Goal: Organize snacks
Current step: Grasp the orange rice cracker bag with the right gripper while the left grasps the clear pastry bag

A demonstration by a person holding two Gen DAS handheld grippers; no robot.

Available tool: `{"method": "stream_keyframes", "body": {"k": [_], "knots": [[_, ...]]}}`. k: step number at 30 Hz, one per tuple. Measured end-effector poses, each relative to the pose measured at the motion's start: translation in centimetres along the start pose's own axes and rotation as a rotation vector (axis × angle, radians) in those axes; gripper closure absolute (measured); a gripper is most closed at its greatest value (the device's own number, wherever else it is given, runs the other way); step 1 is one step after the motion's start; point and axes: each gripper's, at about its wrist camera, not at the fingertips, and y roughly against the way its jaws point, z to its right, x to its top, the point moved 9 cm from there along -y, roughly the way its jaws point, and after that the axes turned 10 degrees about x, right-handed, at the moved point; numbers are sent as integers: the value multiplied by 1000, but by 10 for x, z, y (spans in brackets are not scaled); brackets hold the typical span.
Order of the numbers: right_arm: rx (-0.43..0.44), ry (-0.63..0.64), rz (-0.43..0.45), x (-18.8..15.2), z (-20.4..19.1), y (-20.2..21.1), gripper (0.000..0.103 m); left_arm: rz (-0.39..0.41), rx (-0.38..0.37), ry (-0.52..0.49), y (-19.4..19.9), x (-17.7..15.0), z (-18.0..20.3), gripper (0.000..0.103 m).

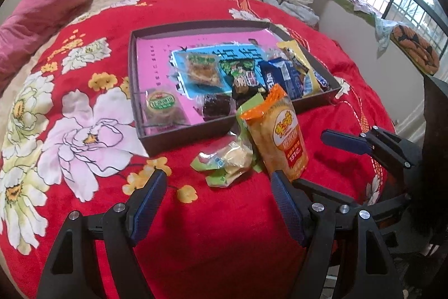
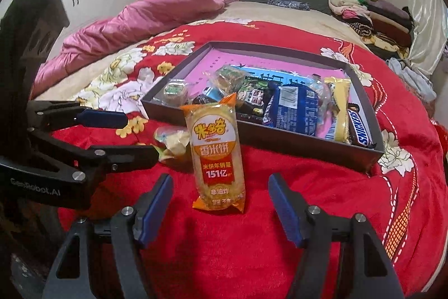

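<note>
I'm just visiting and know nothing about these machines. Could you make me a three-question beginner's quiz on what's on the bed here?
1. True or false: the orange rice-cracker packet lies inside the shallow dark cardboard tray.
2. Which snack lies beside that packet on the red floral blanket? A) crumpled green-and-white wrapped snack B) a banana C) a soda can
3. Fill in: both the left gripper and the right gripper have jaws that are ____.

Key: 1 false; 2 A; 3 open.
</note>
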Motion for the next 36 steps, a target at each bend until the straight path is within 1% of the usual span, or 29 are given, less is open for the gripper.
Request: {"method": "stream_keyframes", "body": {"k": [6,14,16,22,24,25,28,29,33,35,36], "knots": [[-10,19,-22,-7,1,-15,33,-29,-23,12,-12,-3,-1,25],[-18,38,-5,-3,2,-25,33,-47,-49,42,-22,-1,-4,25],[-17,42,1,-1,2,-26,34,-51,-56,52,-24,-1,-5,25],[-34,52,12,4,6,-29,48,-56,-96,86,-27,1,-3,25],[-17,41,3,4,8,-32,55,-54,-100,79,-28,1,-1,25],[-9,34,4,4,9,-33,57,-51,-95,76,-29,2,0,25],[6,8,2,3,13,-33,66,-49,-98,72,-33,4,5,25],[12,2,0,3,14,-33,70,-47,-98,74,-34,4,6,25],[14,-28,-6,1,23,-30,71,-45,-115,72,-39,8,13,26],[22,-60,-7,0,28,-28,71,-44,-115,72,-40,8,15,32],[21,-73,-7,-1,31,-28,71,-46,-115,69,-41,8,16,33]]}}
